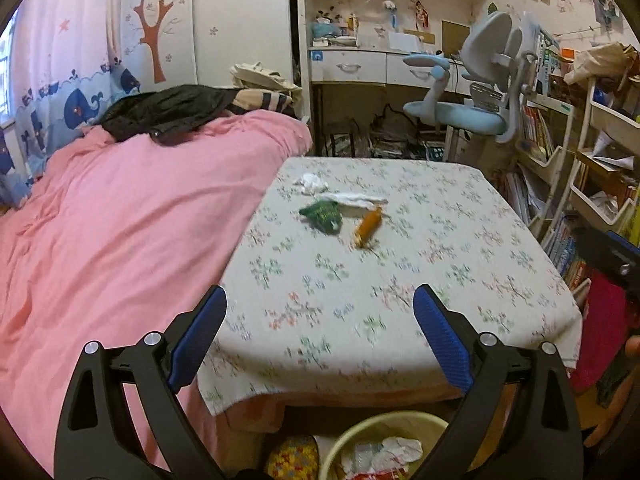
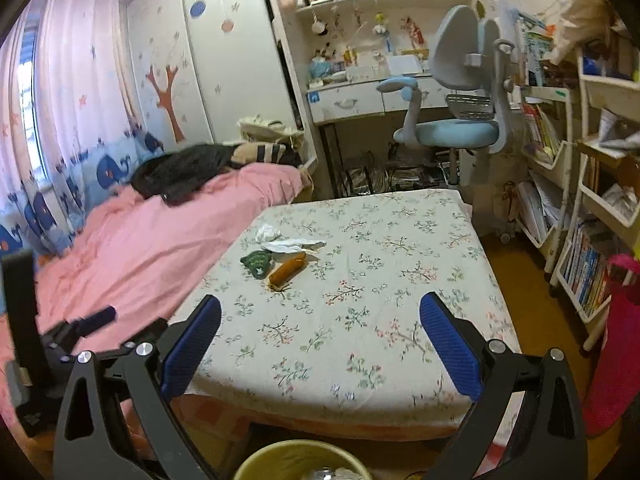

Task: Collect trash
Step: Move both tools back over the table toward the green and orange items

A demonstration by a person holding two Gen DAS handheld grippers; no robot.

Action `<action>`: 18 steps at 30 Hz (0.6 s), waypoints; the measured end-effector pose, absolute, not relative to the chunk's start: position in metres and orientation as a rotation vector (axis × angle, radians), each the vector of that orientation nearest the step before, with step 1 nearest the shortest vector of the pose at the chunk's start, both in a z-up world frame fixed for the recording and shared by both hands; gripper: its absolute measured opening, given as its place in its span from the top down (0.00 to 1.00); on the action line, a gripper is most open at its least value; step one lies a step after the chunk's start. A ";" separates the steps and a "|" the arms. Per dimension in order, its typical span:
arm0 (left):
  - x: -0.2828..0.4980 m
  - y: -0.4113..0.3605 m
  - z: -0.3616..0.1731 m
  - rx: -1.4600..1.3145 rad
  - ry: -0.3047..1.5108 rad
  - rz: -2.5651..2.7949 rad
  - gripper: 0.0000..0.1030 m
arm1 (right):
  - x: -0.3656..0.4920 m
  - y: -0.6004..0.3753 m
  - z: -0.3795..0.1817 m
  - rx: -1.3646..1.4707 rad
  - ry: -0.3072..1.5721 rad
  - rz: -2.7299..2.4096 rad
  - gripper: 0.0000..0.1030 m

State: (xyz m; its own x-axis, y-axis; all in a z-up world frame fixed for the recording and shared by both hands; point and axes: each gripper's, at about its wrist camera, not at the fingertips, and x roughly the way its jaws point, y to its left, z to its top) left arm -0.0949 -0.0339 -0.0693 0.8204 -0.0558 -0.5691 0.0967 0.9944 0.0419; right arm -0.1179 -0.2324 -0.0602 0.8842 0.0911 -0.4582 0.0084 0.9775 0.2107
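Both grippers spread wide, nothing between pads. Left gripper (image 1: 320, 336), right gripper (image 2: 320, 344), bin (image 1: 344, 436) just below both.

Trash well ahead on the floral sheet (image 1: 400, 280), L to R: crumpled tissue (image 1: 310, 183), light and soft, pinch anywhere. Green wrapper (image 1: 323, 216), thin, prob slippery (grab a crumpled fold). Orange tube (image 1: 369, 226), stiffer; clamp mid-body, across its width.
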 end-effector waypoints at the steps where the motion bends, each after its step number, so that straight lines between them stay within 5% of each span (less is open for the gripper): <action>1: -0.092 -0.033 -0.068 0.074 0.598 -0.077 0.10 | -0.112 -0.231 -0.060 0.200 0.484 0.048 0.07; 18: -0.015 -0.024 -0.075 0.049 0.615 -0.034 0.09 | -0.058 -0.230 -0.069 0.190 0.545 0.106 0.07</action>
State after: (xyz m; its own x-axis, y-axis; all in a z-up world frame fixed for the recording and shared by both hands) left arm -0.0151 -0.0242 -0.0746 0.8164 -0.0170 -0.5773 0.0462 0.9983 0.0359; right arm -0.0581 -0.2299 -0.0690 0.8501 0.1508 -0.5046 -0.0499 0.9769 0.2078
